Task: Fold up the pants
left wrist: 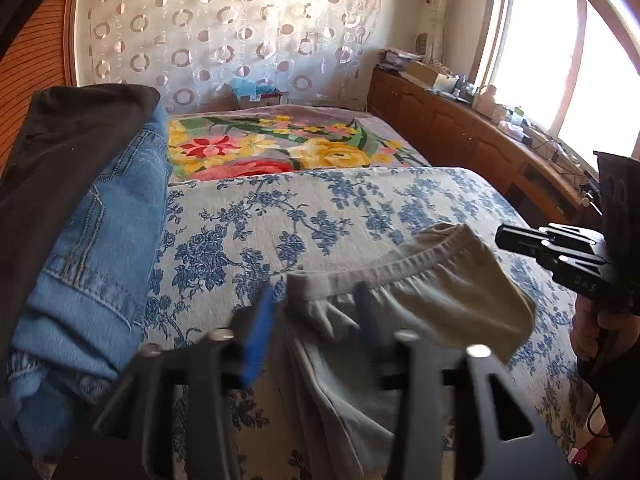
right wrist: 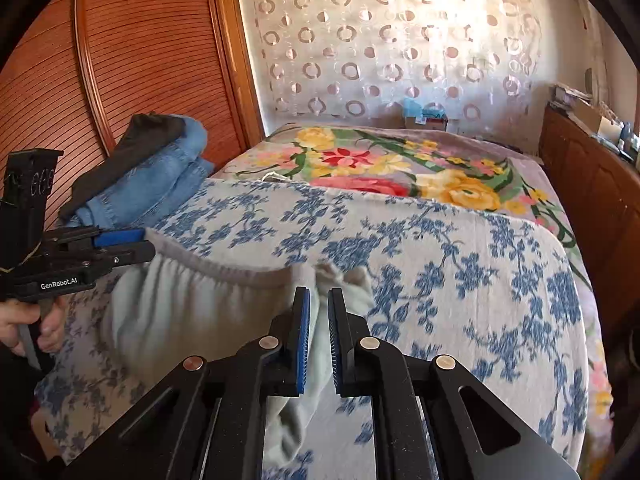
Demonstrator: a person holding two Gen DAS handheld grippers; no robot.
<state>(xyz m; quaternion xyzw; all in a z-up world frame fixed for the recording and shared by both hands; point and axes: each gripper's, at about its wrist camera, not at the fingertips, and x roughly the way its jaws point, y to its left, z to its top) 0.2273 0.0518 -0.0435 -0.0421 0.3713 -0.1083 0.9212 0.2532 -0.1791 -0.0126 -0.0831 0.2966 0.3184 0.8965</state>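
While your left tongs (right wrist: 136, 246) pinch the elastic waistband of the pale grey-green cotton pants (right wrist: 192, 304), your right tongs (right wrist: 319, 340) clamp their bunched cloth at 6 o'clock, above the blue-flowered white bedspread (right wrist: 460, 280); folded blue denim jeans (right wrist: 160, 184) sit at 10 o'clock.

- Pants (right wrist: 192, 308): soft matt grey knit cloth, gathered waistband.
- Bedcover (right wrist: 440, 280): woven matt cloth, blue floral print.
- Jeans (left wrist: 100, 240): coarse blue denim.
- Right gripper (right wrist: 319, 340): matt black plastic, ribbed blue pads (right wrist: 305, 344), bright metal pins.
- Wardrobe (right wrist: 140, 52): ribbed brown wood.
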